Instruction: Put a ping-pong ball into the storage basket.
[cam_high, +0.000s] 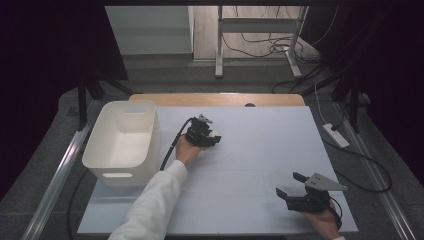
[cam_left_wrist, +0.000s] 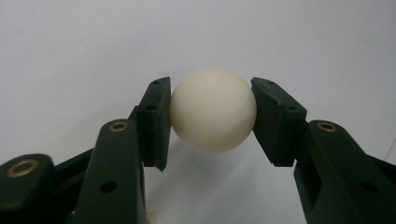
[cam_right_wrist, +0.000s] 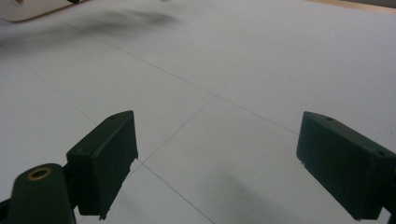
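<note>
Two grippers sit over a pale sheet (cam_high: 250, 150) that covers the table. At the left of the high view stands a white plastic bin (cam_high: 122, 142) with a handle slot in its near wall; its inside looks bare, as far as that angle shows. Just right of the bin, a little left of the frame's centre, the left gripper (cam_high: 214, 137) is held by a hand (cam_high: 186, 150) in a white sleeve (cam_high: 150, 207), with a black cable running back from it beside the bin. A small cream ball (cam_high: 215, 135) shows at its tip. In the left gripper view the ball (cam_left_wrist: 212, 109) fills the middle of the frame, and both black jaws press against its sides, so the left gripper (cam_left_wrist: 210, 121) is clamped on it above the sheet; whether the ball touches the sheet cannot be told. At the lower right of the high view the right gripper (cam_high: 292, 185) rests low near the sheet's front edge, its grey three-cornered plate on top. In the right gripper view its jaws stand wide apart with bare sheet between them, and the right gripper (cam_right_wrist: 212, 163) holds nothing.
</note>
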